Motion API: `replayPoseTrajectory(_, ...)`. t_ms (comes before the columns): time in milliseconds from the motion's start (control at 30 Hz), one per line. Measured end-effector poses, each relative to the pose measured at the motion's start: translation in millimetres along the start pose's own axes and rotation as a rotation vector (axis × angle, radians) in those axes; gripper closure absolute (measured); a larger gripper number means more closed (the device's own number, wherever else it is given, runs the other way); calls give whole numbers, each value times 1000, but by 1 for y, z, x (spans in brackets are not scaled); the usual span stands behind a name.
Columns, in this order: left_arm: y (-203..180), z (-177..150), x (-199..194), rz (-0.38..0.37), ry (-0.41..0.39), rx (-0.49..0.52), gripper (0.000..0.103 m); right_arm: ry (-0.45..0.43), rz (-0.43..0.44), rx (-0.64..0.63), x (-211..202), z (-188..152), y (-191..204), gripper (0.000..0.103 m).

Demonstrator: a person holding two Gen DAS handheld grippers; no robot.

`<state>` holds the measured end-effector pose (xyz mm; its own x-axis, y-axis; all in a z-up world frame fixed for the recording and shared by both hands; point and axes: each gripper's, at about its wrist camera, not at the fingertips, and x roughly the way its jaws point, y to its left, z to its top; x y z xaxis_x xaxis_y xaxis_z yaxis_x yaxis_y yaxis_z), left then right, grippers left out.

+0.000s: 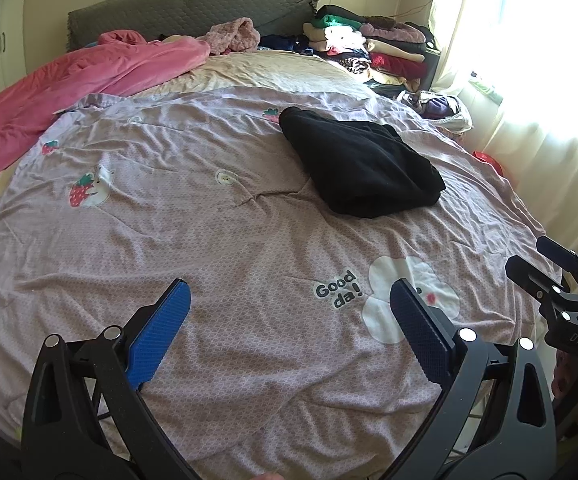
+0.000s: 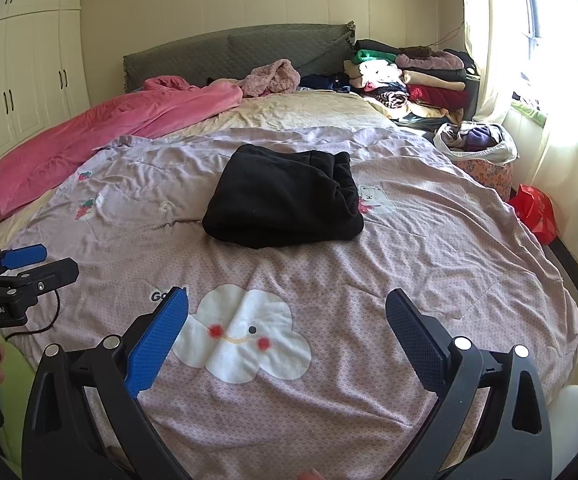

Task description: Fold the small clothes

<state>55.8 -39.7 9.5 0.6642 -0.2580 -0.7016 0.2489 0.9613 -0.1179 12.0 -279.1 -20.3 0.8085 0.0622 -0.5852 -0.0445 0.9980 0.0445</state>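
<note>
A black garment (image 1: 359,166) lies folded into a compact bundle on the lilac printed bedspread (image 1: 217,248), right of centre in the left wrist view; in the right wrist view the garment (image 2: 285,198) lies straight ahead. My left gripper (image 1: 289,300) is open and empty, held over the near part of the bed, well short of the garment. My right gripper (image 2: 287,308) is open and empty above the white cloud print (image 2: 245,340). Each gripper shows at the edge of the other's view: the right one (image 1: 545,268), the left one (image 2: 39,262).
A pink blanket (image 1: 69,92) lies along the bed's left side. A stack of folded clothes (image 2: 409,80) sits at the far right by the grey headboard (image 2: 241,52). A basket of clothes (image 2: 475,142) and a red bag (image 2: 535,210) stand at the right, by the curtained window.
</note>
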Motion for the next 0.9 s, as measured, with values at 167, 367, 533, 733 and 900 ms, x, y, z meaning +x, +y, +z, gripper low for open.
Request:
replayPoseTrajectory(167,0,0,0,3,2,1,9,3,2,-1,0,0,0,4)
replayPoseTrajectory(367,-1,0,0,3,3,11,9,8,-5,-2,0,-2,-3,4)
replayPoseTrajectory(533,1,1,-1,10,6,10,9,6,-19,-1,-1,-3,-5,4)
replayPoseTrajectory(733,1,1,0,35,11,23,9,9,-22,4,-2,-4,-9,4)
replayPoseTrajectory(900,0,-2,0,58,19,31,9,10,-27,8,-3,-4,-8,4)
